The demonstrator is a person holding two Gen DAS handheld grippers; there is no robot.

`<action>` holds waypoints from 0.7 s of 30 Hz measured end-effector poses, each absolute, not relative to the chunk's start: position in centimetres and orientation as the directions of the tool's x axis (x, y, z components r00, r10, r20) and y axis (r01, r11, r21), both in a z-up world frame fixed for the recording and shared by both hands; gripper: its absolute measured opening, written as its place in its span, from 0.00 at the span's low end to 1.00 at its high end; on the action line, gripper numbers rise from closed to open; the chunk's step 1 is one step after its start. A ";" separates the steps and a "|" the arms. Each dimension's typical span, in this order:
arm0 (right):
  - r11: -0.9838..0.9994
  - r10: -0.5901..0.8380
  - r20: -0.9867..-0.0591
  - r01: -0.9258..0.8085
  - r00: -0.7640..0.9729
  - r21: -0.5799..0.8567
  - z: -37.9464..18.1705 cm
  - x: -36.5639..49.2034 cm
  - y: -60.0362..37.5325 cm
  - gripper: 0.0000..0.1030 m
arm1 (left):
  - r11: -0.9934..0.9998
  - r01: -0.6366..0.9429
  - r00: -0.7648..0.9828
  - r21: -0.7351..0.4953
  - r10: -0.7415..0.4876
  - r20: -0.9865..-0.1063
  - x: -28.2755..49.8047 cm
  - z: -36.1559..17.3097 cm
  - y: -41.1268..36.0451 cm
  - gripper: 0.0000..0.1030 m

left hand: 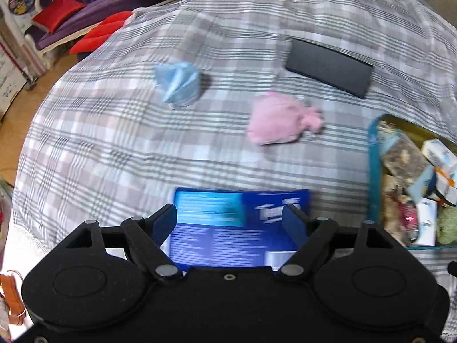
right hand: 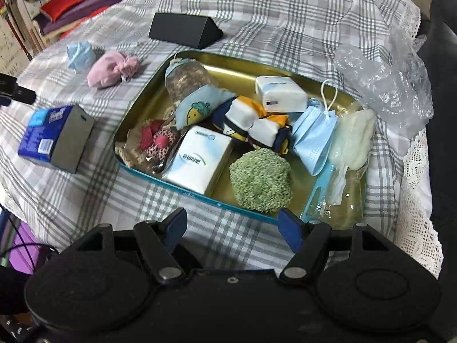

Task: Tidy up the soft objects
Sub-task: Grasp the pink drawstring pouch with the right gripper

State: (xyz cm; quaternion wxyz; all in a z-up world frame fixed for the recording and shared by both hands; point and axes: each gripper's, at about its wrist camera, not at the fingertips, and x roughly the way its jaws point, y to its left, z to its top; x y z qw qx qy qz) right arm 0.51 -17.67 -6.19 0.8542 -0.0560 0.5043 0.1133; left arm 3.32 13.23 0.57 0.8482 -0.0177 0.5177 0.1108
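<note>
A blue tissue pack (left hand: 234, 228) lies on the plaid cloth between the fingers of my open left gripper (left hand: 230, 218); whether the fingers touch it I cannot tell. It also shows in the right wrist view (right hand: 54, 137). A pink soft pouch (left hand: 278, 120) (right hand: 111, 68) and a light blue soft bundle (left hand: 178, 84) (right hand: 80, 54) lie farther out. A teal-rimmed gold tray (right hand: 237, 71) (left hand: 372, 171) holds several soft items, among them a green knit ball (right hand: 261, 180) and a blue face mask (right hand: 314, 137). My right gripper (right hand: 232, 225) is open and empty just before the tray's near rim.
A black triangular case (left hand: 328, 67) (right hand: 184, 30) lies beyond the pouch. Crumpled clear plastic (right hand: 385, 77) sits right of the tray. A purple sofa with red cushions (left hand: 71, 20) stands past the far left of the table. The cloth's lace edge (right hand: 417, 205) hangs at the right.
</note>
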 end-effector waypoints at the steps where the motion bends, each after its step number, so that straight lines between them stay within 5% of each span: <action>1: 0.968 0.133 -0.875 -0.251 0.466 0.013 -6.1 0.6 -17.2 0.67 | 0.973 -0.217 0.443 0.079 0.170 -0.880 3.2 0.5 14.0 0.75; 14: 0.960 0.200 -0.798 -0.275 0.569 0.045 -1.5 5.7 -5.6 0.82 | 0.889 -0.457 0.479 -0.039 0.209 -0.853 2.2 -0.4 22.5 0.74; 21: 0.977 0.178 -0.790 -0.199 0.586 0.072 -3.6 12.4 1.5 0.89 | 0.879 -0.475 0.528 -0.036 0.252 -0.811 0.5 1.0 23.6 0.75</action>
